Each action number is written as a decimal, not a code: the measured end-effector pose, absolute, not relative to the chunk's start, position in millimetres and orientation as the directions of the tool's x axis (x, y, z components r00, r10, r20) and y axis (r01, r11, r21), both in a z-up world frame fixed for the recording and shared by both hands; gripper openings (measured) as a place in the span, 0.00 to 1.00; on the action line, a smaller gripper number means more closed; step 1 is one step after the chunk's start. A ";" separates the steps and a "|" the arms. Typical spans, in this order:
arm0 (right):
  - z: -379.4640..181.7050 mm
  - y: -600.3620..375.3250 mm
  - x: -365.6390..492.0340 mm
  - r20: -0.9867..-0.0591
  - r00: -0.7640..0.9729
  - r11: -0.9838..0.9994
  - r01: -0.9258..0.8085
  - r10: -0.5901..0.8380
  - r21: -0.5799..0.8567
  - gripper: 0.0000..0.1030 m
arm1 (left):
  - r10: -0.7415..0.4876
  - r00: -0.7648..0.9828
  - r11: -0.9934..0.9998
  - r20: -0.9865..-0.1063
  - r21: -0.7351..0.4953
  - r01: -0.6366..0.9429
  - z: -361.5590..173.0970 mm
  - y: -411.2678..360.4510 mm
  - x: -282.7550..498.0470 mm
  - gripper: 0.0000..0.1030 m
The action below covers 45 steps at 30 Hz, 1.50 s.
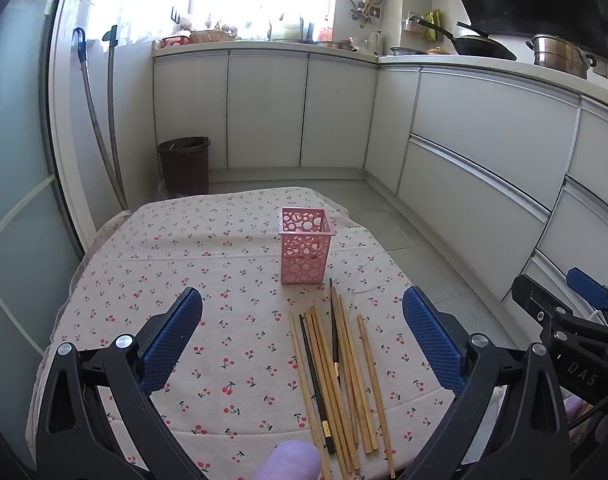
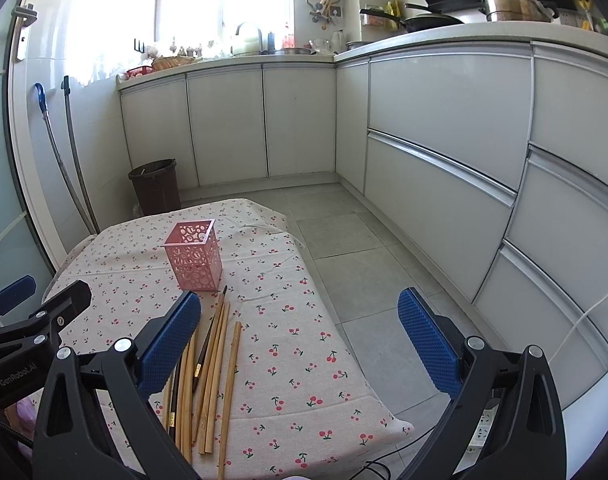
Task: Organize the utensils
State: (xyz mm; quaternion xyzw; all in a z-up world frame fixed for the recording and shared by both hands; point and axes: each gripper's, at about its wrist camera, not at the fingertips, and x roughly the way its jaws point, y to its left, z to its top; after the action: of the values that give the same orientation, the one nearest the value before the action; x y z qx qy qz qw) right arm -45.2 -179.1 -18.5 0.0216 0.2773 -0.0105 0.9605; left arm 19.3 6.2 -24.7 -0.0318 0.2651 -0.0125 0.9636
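On the left gripper (image 2: 12, 344), "GenRobot.AI" reads; both it and the right gripper (image 2: 300, 344) hang released above chopsticks (image 1: 336, 376) near the table (image 1: 152, 264) edge.

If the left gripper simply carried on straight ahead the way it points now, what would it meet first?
Probably the pink holder, which stands upright dead ahead of the open left gripper. The chopsticks lie lower on the cloth, likely passing beneath the fingers, though depth is unclear.

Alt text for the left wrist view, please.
The open left gripper hovers over loose wooden and dark chopsticks on a cherry-print tablecloth. An empty pink perforated holder stands upright just beyond them; white kitchen cabinets fill the background.
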 end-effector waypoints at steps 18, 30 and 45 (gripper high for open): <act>-21.6 -185.4 -31.5 -0.598 0.802 0.995 0.055 0.007 0.086 0.93 | -0.005 0.805 0.995 -0.593 -0.085 -0.056 -30.0 17.8 40.6 0.93; -61.2 -192.1 100.4 -0.800 0.384 0.850 0.069 0.461 0.523 0.93 | -0.142 0.236 0.962 -0.961 -0.190 -0.194 -131.3 56.0 167.3 0.93; -130.7 -207.0 134.0 -0.859 0.228 0.841 0.200 0.458 0.502 0.93 | -0.008 0.163 0.974 -0.987 -0.044 -0.220 -181.2 40.3 217.2 0.56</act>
State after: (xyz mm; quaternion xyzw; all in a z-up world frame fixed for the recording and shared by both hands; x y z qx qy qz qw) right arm 134.0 -207.0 -130.7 0.2676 0.6149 0.0876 0.7366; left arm 217.2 40.3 -181.2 -0.0887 0.6432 0.0701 0.7573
